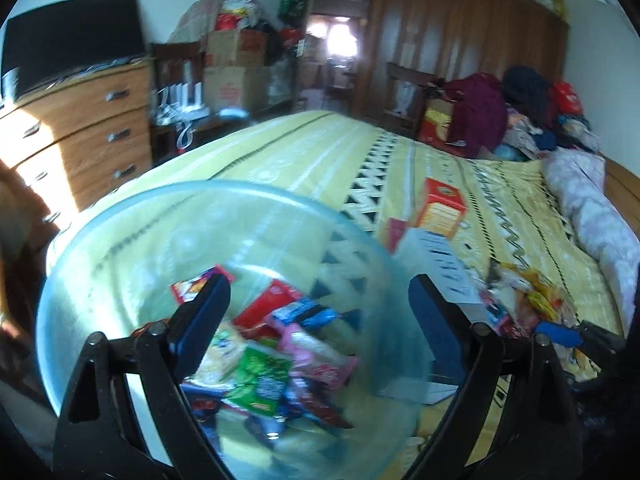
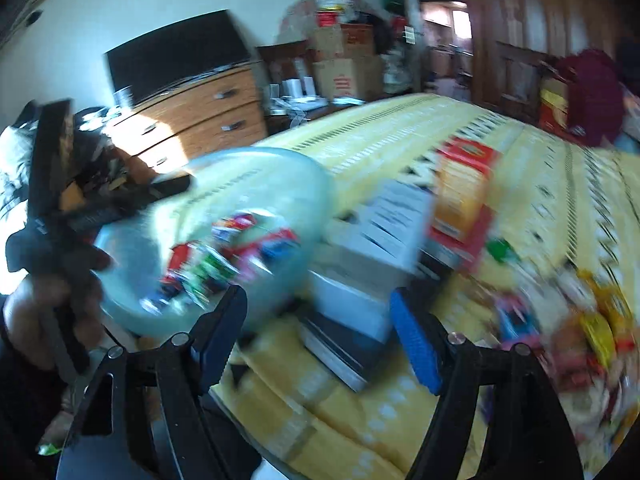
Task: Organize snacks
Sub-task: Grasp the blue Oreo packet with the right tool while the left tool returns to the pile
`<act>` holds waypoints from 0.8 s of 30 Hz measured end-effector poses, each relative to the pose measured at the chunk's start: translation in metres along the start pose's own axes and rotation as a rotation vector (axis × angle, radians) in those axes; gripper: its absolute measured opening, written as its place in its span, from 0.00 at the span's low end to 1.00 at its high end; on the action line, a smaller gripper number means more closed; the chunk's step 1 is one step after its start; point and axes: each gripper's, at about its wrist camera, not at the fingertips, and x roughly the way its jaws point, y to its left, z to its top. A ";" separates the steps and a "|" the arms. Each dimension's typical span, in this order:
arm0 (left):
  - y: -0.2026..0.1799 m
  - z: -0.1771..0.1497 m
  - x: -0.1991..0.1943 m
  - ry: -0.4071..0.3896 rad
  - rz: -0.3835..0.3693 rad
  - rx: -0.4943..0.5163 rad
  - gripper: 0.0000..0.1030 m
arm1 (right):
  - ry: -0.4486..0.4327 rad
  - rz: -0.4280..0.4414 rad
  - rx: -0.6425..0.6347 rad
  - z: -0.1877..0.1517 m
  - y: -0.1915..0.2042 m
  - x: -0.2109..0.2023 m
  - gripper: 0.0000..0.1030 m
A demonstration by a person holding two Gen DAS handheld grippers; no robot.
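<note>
A clear bluish plastic bowl (image 1: 120,240) sits on the yellow bed and holds several snack packets (image 1: 276,356). My left gripper (image 1: 320,312) is open and empty, hovering over the bowl's right half. Loose snack packets (image 1: 532,300) lie in a pile on the bed to the right. In the blurred right wrist view, my right gripper (image 2: 318,320) is open and empty above the bed, in front of a white box (image 2: 360,280). The bowl (image 2: 248,184) is to its left, the snack pile (image 2: 592,328) to its right.
An orange-red box (image 1: 440,204) and a white box (image 1: 444,264) stand on the patterned yellow bedspread (image 1: 300,152). A wooden dresser (image 1: 92,128) with a TV stands left. Clothes and bags (image 1: 520,112) pile at the far right. A pink quilt (image 1: 592,208) lies along the right edge.
</note>
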 end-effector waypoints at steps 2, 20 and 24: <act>-0.020 0.000 0.000 -0.006 -0.040 0.028 0.89 | 0.047 -0.064 0.071 -0.024 -0.044 -0.007 0.69; -0.090 -0.021 0.029 0.107 -0.140 0.134 0.89 | 0.300 -0.242 0.081 -0.022 -0.201 0.121 0.68; -0.105 -0.023 0.032 0.127 -0.157 0.146 0.89 | 0.302 -0.255 0.061 -0.019 -0.212 0.133 0.75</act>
